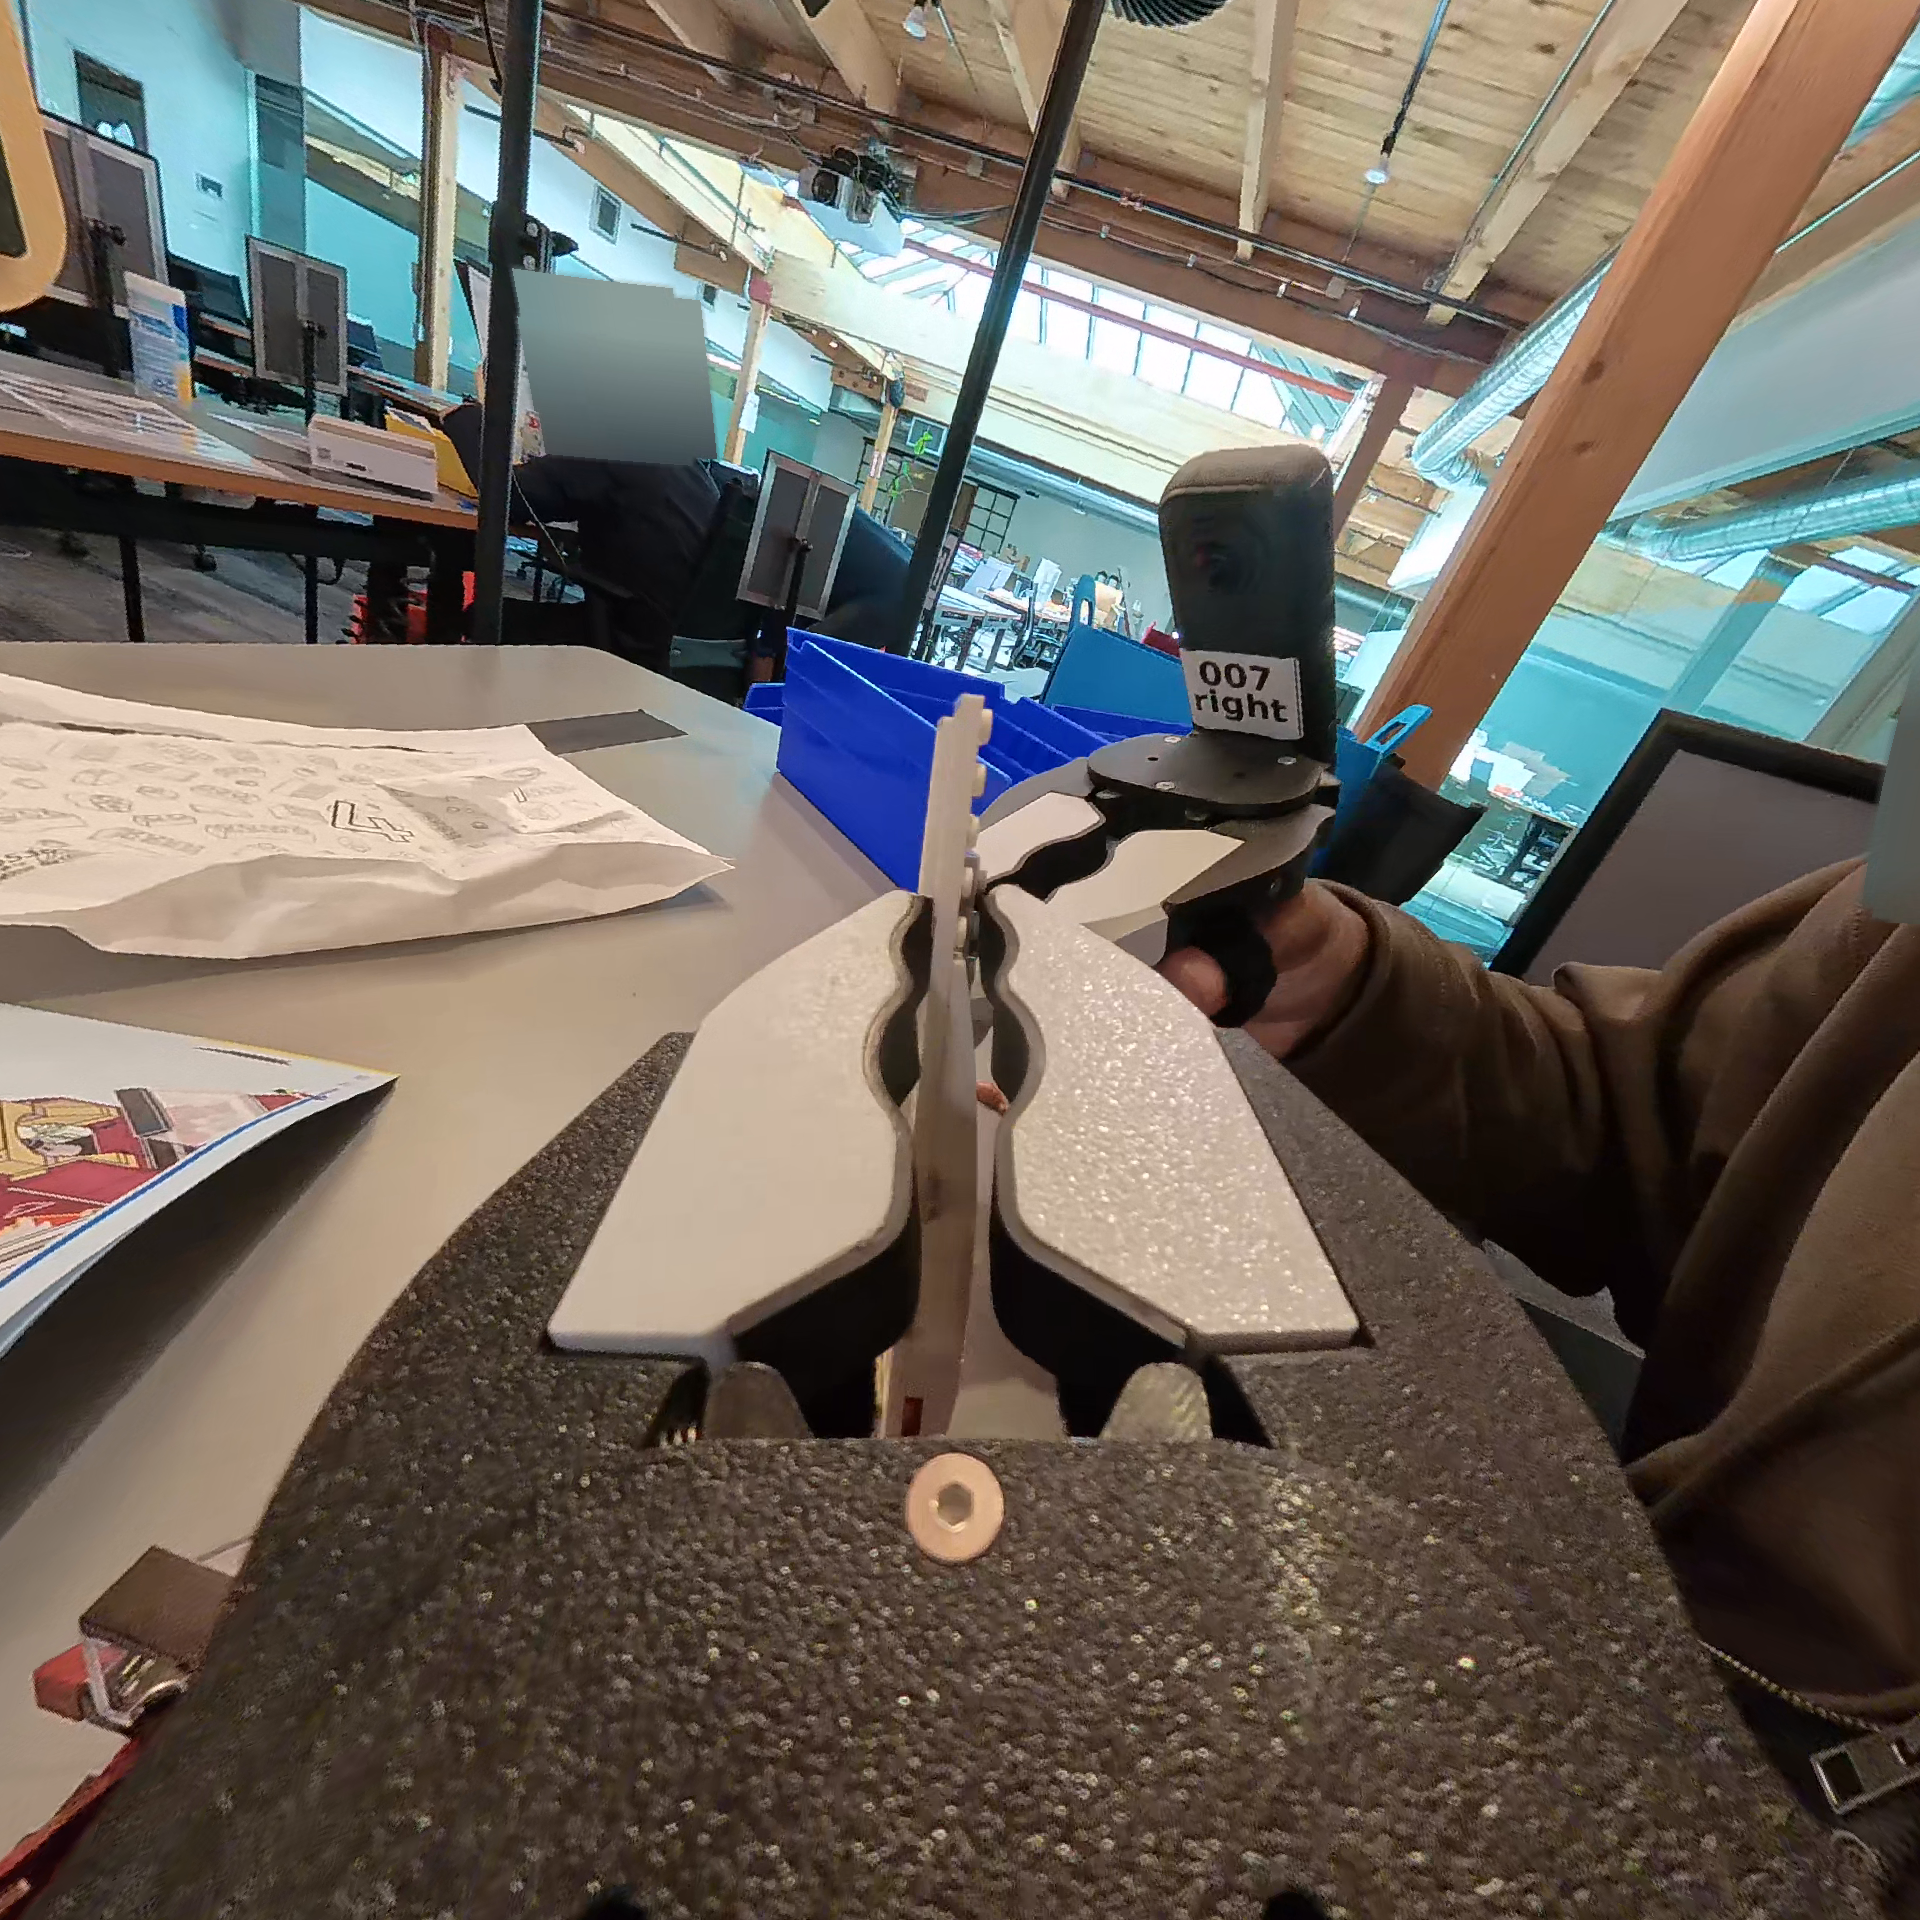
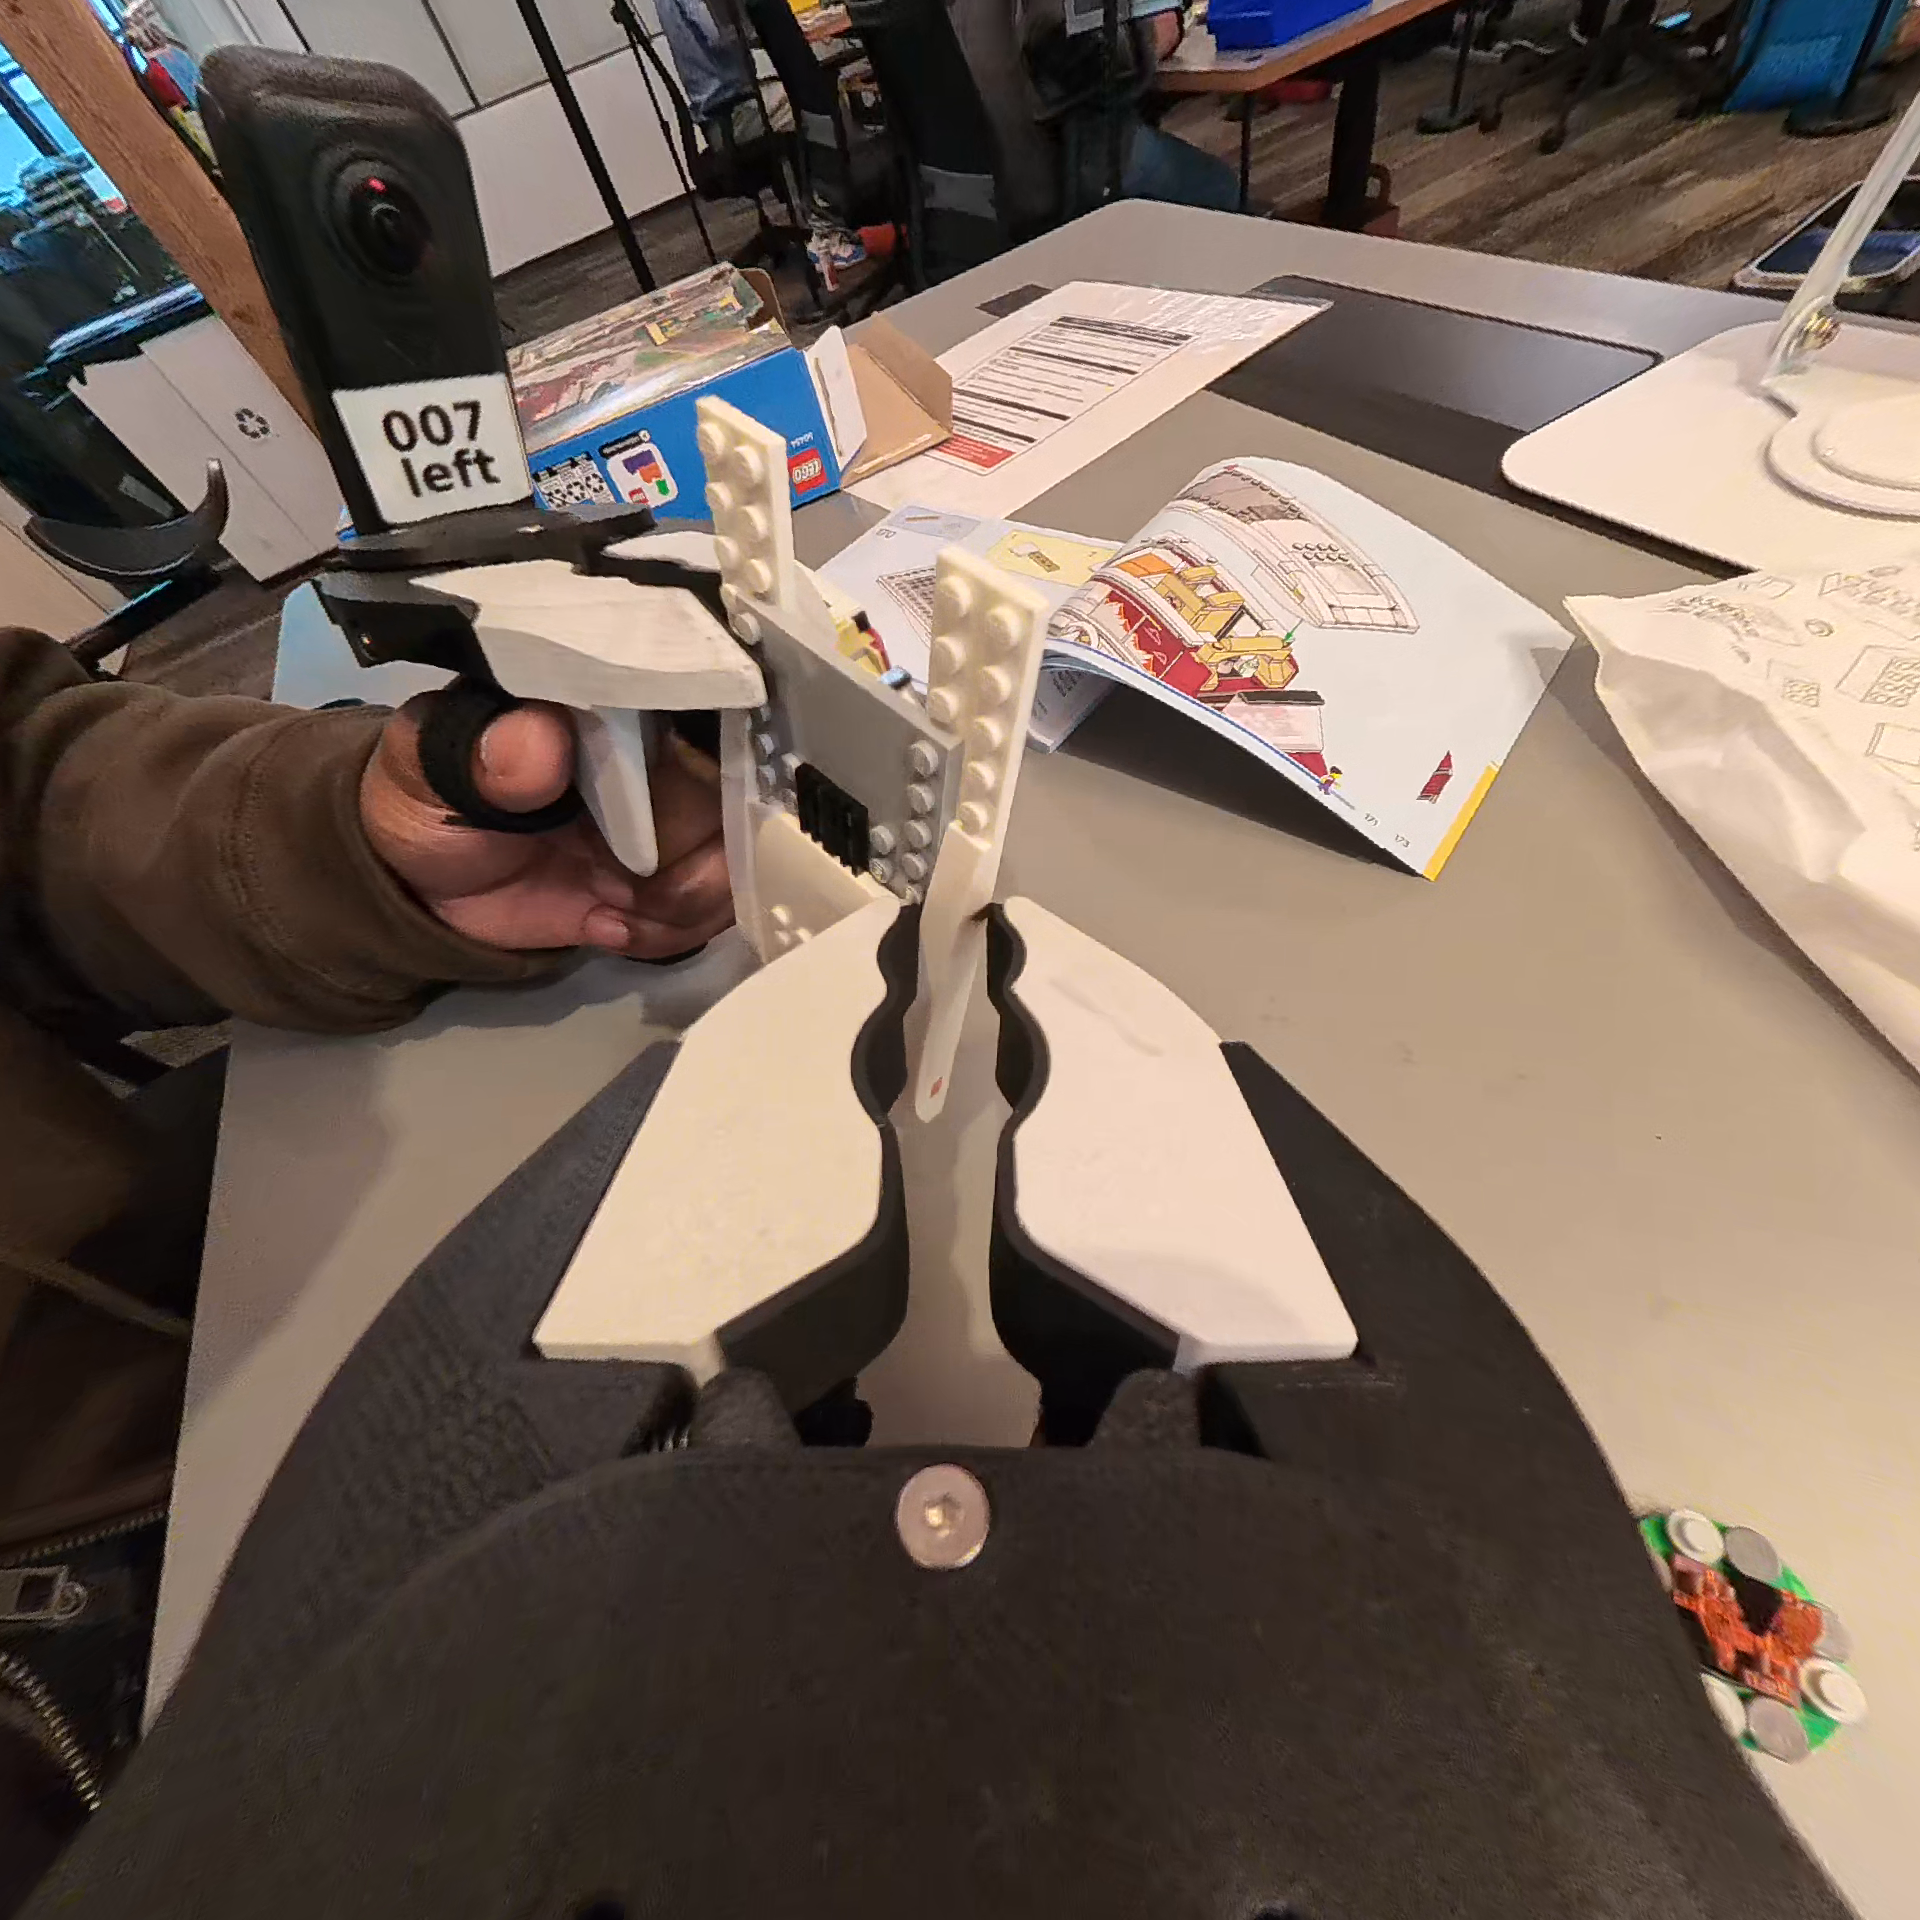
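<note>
Two grippers on one brick build here. The left gripper [image 1: 951,914] is clamped on the edge of the build [image 1: 951,831], a white-and-grey plate assembly standing upright between its fingers and poking out past the tips. Seen from the right side, that build [image 2: 831,748] has two long white studded wings sticking up, with grey studs and a black grille piece in the middle.

The right gripper [image 2: 951,925] has its jaws nearly together around the lower tail of the nearer wing [image 2: 977,665]. The right pad touches it; I can't tell if the left one does, so call the grip unclear.

Progress-wise: the base and both wings look attached, and loose bits [image 2: 1756,1631] sit just right of the right gripper, so there's probably more to add.

Pose: both hands are held up off the table [image 2: 1351,1039], grippers meeting roughly at right angles. The booklet [image 2: 1247,644] lies open ahead of the right gripper, with a paper bag [image 2: 1766,727] to its right.
</note>
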A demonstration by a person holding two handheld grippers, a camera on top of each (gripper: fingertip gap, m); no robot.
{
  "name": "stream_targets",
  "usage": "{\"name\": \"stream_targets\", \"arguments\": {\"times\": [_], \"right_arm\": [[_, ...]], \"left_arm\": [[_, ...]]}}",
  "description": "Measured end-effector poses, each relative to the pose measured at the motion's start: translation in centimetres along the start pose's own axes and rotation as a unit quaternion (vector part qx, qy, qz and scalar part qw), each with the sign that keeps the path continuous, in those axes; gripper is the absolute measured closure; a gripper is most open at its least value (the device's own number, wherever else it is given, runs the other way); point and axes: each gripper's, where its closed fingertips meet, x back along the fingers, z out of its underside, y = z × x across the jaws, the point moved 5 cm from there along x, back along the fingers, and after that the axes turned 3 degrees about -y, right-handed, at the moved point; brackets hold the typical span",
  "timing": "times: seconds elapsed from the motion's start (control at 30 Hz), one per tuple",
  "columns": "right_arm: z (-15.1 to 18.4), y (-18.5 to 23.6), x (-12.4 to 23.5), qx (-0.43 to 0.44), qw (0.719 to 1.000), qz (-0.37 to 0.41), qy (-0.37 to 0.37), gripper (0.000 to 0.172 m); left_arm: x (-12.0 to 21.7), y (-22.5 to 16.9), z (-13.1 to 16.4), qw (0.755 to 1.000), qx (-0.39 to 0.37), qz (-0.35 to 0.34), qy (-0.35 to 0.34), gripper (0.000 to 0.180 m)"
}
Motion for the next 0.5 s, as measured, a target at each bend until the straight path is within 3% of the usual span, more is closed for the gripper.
{"name": "stream_targets", "arguments": {"times": [0.2,0.5], "right_arm": [[0.4,-0.7,0.1,-0.016,0.999,0.026,-0.016,0.162],[0.1,-1.4,0.7,-0.058,0.996,0.039,-0.05,0.164]], "left_arm": [[-0.4,0.2,0.6,1.0,0.008,0.003,0.03,0.17],[-1.7,0.0,4.2,0.984,-0.049,-0.029,0.171,0.156]]}}
